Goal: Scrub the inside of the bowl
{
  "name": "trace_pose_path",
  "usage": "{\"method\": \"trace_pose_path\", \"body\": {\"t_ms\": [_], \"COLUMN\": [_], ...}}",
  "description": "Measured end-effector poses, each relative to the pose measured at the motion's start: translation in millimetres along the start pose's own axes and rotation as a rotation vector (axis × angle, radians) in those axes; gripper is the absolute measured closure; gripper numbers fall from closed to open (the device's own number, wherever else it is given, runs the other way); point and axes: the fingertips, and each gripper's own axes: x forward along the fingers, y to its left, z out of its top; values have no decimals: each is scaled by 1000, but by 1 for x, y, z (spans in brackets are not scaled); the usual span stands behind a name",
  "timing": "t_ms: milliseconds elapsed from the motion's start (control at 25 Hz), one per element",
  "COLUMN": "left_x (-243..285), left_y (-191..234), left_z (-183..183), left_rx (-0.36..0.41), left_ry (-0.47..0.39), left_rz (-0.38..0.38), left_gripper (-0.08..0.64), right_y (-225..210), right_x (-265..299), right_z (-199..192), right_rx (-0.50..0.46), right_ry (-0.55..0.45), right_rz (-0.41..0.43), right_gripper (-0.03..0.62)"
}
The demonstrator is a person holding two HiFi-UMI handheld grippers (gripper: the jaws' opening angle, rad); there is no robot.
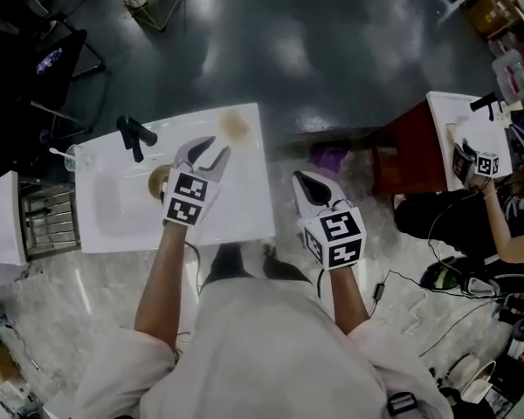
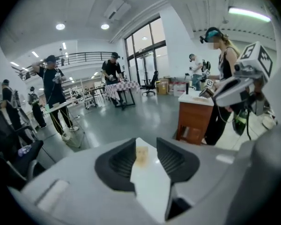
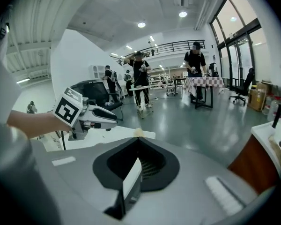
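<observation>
left gripper: Left gripper (image 1: 214, 153) is held over the middle of the counter (image 1: 244, 212), pointing far and down. The jaws stand partly apart with nothing gripped; only the bare counter and the far sponge show through the gap.
right gripper: Right gripper (image 1: 299, 178) hangs off the counter's right edge over the floor. The jaws are closed together and hold nothing; it looks parked, not working.
bowl: A small round brownish bowl (image 1: 156, 180) sits at the right rim of the basin (image 1: 113, 203), just left of the left gripper and partly hidden by it. I can't tell what it's made of or see its inside.
sponge: A tan, soft-looking sponge (image 1: 234, 127) lies at the far right corner of the counter, apart from the bowl and untouched. It lies in line with the left gripper's gap, so that's probably the target.
stage: Judged as the approach. No scrubbing tool is in hand and nothing is in the bowl yet.
counter: White, smooth and glossy, a flat slab with a shallow rounded-rectangle basin on its left half.
tap: A black matte tap (image 1: 133, 135) stands on the far side of the basin, with its spout angled over it.
cup: A clear cup (image 1: 77, 157) with a thin stick in it stands at the far left corner.
floor: Dark and shiny beyond the counter, pale marbled near the person.
</observation>
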Motion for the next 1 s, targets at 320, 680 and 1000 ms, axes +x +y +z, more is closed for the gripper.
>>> {"method": "trace_pose_path", "body": {"t_ms": [320,680,1000], "left_x": [86,155,187], "left_y": [11,15,17], "left_z": [-30,-73,-85], "left_rx": [19,36,162], "left_ry": [89,216,234], "left_rz": [-140,-152,-83], "left_gripper": [367,299,310], "right_y": [-17,-31,-36], "right_x": [30,43,46], "right_z": [-14,-27,-49], "right_rx": [68,136,166], "right_ry": [38,77,124], "right_rz": [-78,-162,-197], "right_gripper": [586,586,586]}}
